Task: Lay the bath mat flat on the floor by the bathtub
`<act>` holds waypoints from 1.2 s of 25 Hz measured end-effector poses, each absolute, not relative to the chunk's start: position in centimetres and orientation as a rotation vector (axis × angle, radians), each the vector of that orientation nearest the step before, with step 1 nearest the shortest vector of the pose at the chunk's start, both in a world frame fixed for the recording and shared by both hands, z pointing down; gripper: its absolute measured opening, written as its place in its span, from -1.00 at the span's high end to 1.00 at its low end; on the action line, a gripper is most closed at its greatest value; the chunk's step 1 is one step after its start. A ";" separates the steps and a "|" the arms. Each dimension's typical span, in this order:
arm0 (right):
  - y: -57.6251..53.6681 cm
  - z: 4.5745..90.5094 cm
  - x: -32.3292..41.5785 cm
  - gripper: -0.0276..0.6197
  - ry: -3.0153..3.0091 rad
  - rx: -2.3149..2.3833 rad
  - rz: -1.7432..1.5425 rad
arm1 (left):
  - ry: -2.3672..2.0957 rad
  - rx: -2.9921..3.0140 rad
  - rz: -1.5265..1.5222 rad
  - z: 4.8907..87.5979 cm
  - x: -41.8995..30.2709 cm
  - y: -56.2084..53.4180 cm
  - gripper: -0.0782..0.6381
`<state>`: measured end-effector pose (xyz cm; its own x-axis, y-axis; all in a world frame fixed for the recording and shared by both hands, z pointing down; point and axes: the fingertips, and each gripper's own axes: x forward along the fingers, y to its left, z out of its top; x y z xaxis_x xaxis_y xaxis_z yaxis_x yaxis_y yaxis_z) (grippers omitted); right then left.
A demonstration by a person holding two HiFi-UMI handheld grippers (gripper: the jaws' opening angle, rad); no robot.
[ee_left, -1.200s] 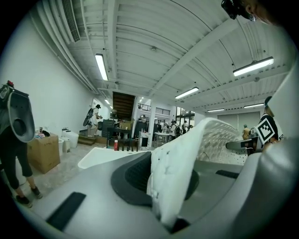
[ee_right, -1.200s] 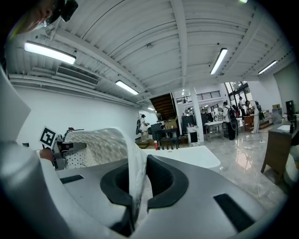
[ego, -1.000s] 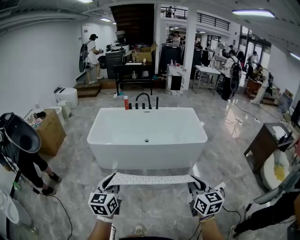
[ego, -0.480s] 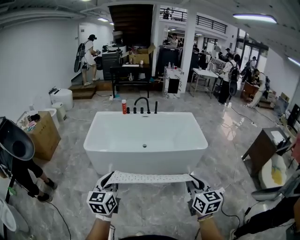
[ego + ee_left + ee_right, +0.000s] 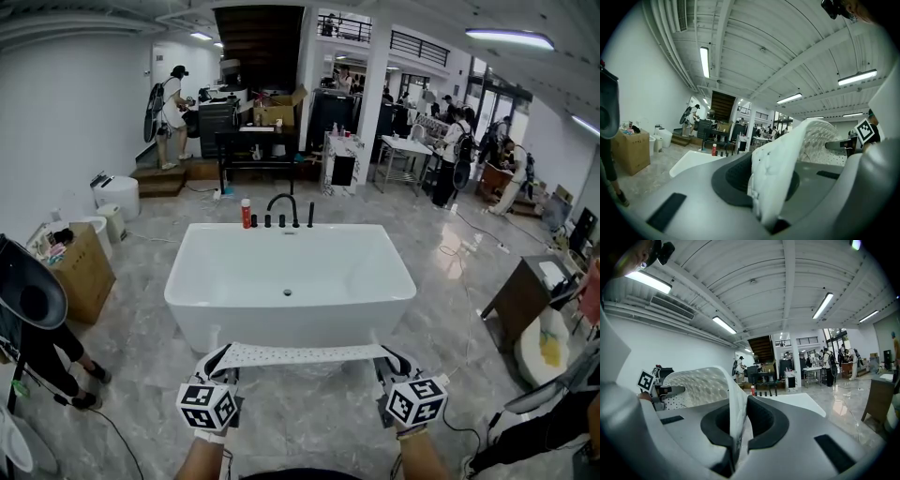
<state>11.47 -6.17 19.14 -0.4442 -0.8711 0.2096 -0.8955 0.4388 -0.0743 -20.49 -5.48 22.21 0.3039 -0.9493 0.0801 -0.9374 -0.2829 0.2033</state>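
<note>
A white perforated bath mat (image 5: pixel 305 355) hangs stretched between my two grippers, level and just in front of the white bathtub (image 5: pixel 291 281). My left gripper (image 5: pixel 219 364) is shut on the mat's left end (image 5: pixel 776 164). My right gripper (image 5: pixel 386 364) is shut on its right end (image 5: pixel 736 401). In both gripper views the mat curves away from the jaws toward the other gripper. The marble floor (image 5: pixel 300 422) lies below the mat, beside the tub's near wall.
A black tap (image 5: pixel 286 208) and a red bottle (image 5: pixel 247 213) stand at the tub's far rim. A cardboard box (image 5: pixel 82 270) and a person's legs (image 5: pixel 52 361) are at the left. A dark cabinet (image 5: pixel 525 298) stands right. Several people stand far back.
The view has crept slightly closer to the tub; the mat stays stretched between both grippers, held a touch higher in the frame. Grips are unchanged.
</note>
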 end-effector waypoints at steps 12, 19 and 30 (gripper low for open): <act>-6.6 20.1 10.4 0.81 -2.498 1.593 0.276 | -1.675 2.352 -0.091 23.9 -21.5 -6.8 0.71; -7.3 20.2 11.7 0.81 -2.487 1.607 0.274 | -1.659 2.376 -0.083 23.5 -20.2 -8.5 0.71; -10.8 21.1 12.9 0.81 -2.497 1.617 0.277 | -1.665 2.394 -0.075 23.1 -19.3 -11.2 0.71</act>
<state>12.90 -10.76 21.14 -0.4060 -0.8850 0.2280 -0.9134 0.4007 -0.0711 -19.29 -11.18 23.15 0.3557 -0.9307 0.0856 -0.9193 -0.3319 0.2115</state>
